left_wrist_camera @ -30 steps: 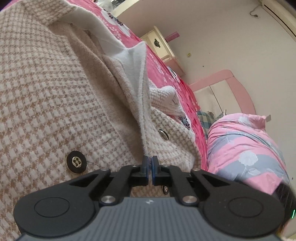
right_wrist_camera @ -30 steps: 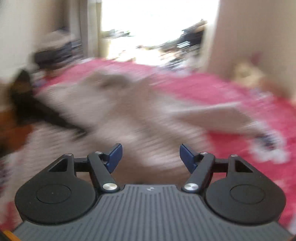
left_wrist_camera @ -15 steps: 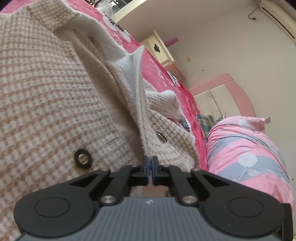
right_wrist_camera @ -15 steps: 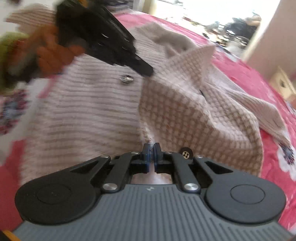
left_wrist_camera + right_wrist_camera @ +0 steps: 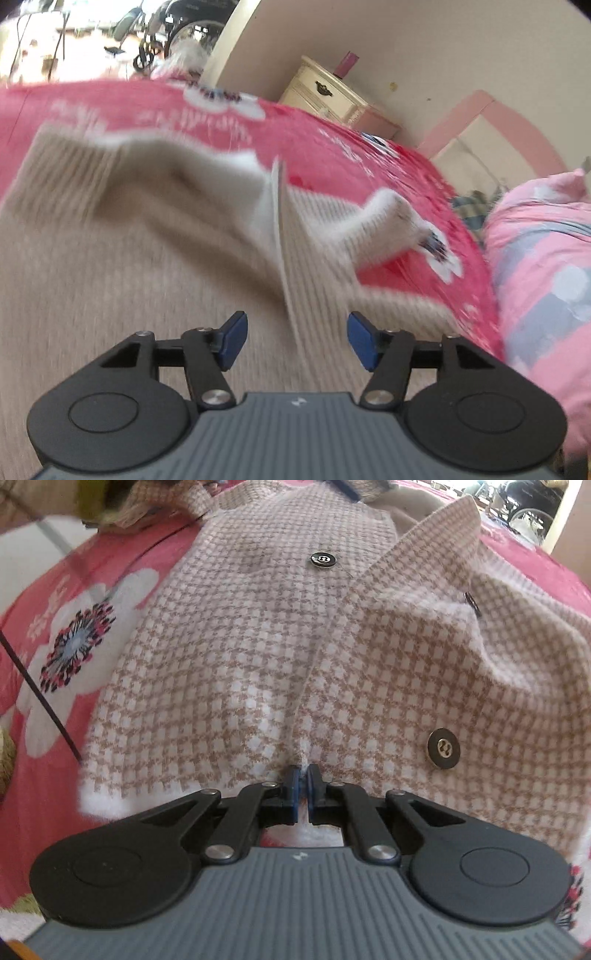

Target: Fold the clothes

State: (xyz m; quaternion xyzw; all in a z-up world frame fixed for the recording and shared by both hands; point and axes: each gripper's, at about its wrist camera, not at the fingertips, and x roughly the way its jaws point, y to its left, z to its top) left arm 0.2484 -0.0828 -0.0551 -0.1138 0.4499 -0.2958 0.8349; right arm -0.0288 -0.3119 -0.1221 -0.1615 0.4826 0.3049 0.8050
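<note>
— Between the right gripper (image 5: 302, 781) pads, a pinch of the houndstooth jacket (image 5: 280, 657) hem is clamped; the jaws are closed on the cloth right at its near edge. Good bite?

— Thin, I'd say. Only the fuzzy white border seems to sit between the pads, so a sharp tug could slip it. Lift slowly and keep the hem taut.

— And the left gripper (image 5: 293, 341)?

— Its jaws have just been opening, and they stand apart with nothing between them. It hangs above the jacket, clear of the fabric. That view is blurred, so fine detail is lost.

— Where does the jacket lie?

— Spread on the red flowered bedspread (image 5: 55, 635), front up, one panel overlapping the other. A metal button (image 5: 443, 752) sits just right of the clamped hem, and a dark button (image 5: 323, 559) lies farther up the front. One sleeve (image 5: 388, 225) trails toward the bedspread's far side, near the pink quilt (image 5: 546, 266).

— So what makes this fold go well?

— Probably a second grip for the left, on the same hem but well along it, so both corners travel together. Carry the hem toward the collar, and tuck that loose sleeve in first, or it will bunch.
</note>
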